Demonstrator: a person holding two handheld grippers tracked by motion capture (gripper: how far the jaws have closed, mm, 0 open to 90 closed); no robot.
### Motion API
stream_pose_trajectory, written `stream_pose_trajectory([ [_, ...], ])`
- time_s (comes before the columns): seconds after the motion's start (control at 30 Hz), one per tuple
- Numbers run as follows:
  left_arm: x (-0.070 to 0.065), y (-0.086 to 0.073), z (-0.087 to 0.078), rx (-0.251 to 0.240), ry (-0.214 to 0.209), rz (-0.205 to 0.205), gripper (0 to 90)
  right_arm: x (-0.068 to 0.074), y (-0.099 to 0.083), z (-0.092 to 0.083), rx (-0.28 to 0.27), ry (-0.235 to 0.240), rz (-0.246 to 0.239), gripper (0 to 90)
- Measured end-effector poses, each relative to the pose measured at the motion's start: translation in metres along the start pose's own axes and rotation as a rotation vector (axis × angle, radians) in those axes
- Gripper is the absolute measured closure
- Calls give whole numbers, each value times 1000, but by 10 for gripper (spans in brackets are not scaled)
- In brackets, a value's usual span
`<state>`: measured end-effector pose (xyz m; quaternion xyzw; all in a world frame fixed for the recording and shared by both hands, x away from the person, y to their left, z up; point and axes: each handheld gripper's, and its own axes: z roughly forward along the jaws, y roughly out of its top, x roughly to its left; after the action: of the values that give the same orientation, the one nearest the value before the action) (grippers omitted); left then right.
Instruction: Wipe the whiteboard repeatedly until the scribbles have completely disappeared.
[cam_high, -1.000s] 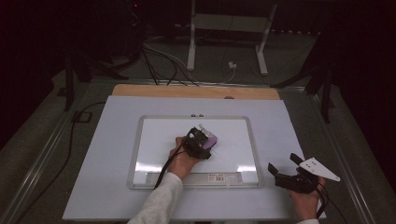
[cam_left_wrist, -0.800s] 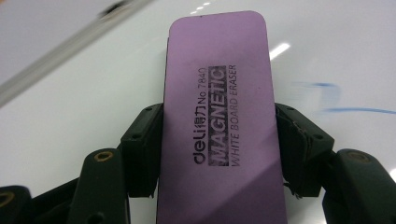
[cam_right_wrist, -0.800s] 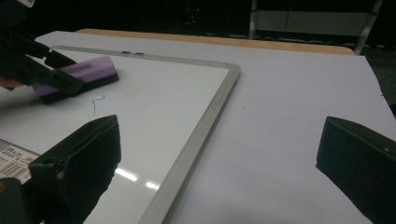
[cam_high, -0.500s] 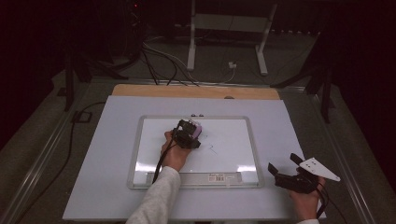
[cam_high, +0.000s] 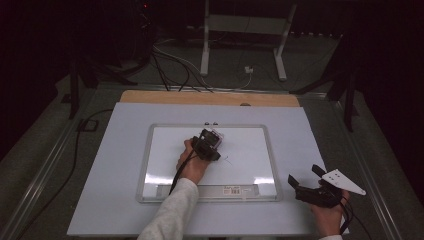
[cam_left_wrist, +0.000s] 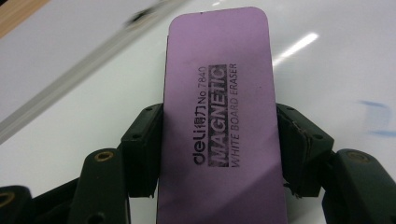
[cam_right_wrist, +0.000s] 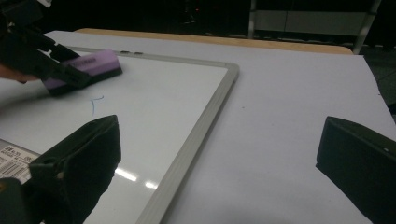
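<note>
Left gripper (cam_left_wrist: 219, 154) is clamped on the eraser (cam_left_wrist: 219, 116), pads on its two long sides, purple label face toward the camera. In the high view the eraser (cam_high: 214, 140) sits over the whiteboard (cam_high: 165, 150), near the middle and a bit toward the far edge. Can't tell whether the felt is touching the surface.

Right gripper (cam_right_wrist: 215, 177) has jaws wide apart, nothing between them, parked on the white sheet (cam_high: 125, 130) off the board's near right corner.

Risks, as I judge them:
- A blue mark (cam_right_wrist: 95, 105) is left just nearside of the eraser. It's faint and small, so a pass that runs too far toward the far edge misses it.
- The grip sits on the eraser's rear half. Pushing down at the front could pivot it in the pads, so it tilts and wipes with one edge only.
- Nothing holds the board. A hard lateral stroke could slide it on the sheet; the right gripper is too far off to brace it.
- The frame (cam_right_wrist: 205, 112) is raised. Overshoot on a stroke catches the eraser there and could knock it loose.
- The left cable trails over the board's near edge and could drag.
</note>
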<state>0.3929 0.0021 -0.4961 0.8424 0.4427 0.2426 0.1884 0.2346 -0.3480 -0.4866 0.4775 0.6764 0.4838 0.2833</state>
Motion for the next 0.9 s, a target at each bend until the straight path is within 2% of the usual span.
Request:
stream_pose_trajectory([
  [0.07, 7, -1, 2, 6, -28, -52, 406, -1, 0, 0, 1, -1, 1, 0],
  [0.13, 5, -1, 1, 0, -19, -26, 406, 0, 0, 0, 2, 0, 1, 0],
  [0.2, -1, -1, -1, -18, -96, -11, 406, 0, 0, 1, 4, 3, -3, 0],
  [0.23, -5, -1, -2, -23, -113, 17, 406, 1, 0, 1, 7, 3, -7, 0],
  [0.37, -29, -1, -11, -61, -259, 169, 406, 3, 0, 2, 9, 6, -8, 0],
  [0.4, -34, -1, -13, -69, -280, 202, 407, 3, 0, 2, 10, 6, -10, 0],
  [0.43, -37, -2, -14, -69, -267, 215, 406, 3, 0, 2, 10, 5, -11, 0],
  [0.47, -35, -1, -13, -65, -269, 199, 406, 3, 0, 2, 10, 4, -9, 0],
  [0.5, -35, -1, -13, -61, -249, 188, 406, 3, 0, 2, 7, 3, -10, 0],
  [0.57, -27, 1, -9, -41, -195, 129, 406, 2, 0, 1, 7, 1, -9, 0],
  [0.67, -13, 2, -4, -14, -84, 8, 406, 1, 0, 0, 6, -1, -5, 0],
  [0.73, -9, 2, -2, -1, -52, -33, 405, 0, 0, 0, 3, -2, -4, 0],
  [0.77, -8, 2, -2, 2, -54, -47, 406, 0, 0, 0, 3, -3, -3, 0],
  [0.83, -11, 2, -2, -3, -49, -22, 405, 0, 0, 0, 3, -1, -4, 0],
  [0.87, -12, 1, -3, -14, -94, -8, 405, 0, 0, 0, 4, -1, -5, 0],
  [0.9, -15, 1, -4, -23, -120, 13, 405, 0, 0, 0, 5, 0, -5, 0],
])
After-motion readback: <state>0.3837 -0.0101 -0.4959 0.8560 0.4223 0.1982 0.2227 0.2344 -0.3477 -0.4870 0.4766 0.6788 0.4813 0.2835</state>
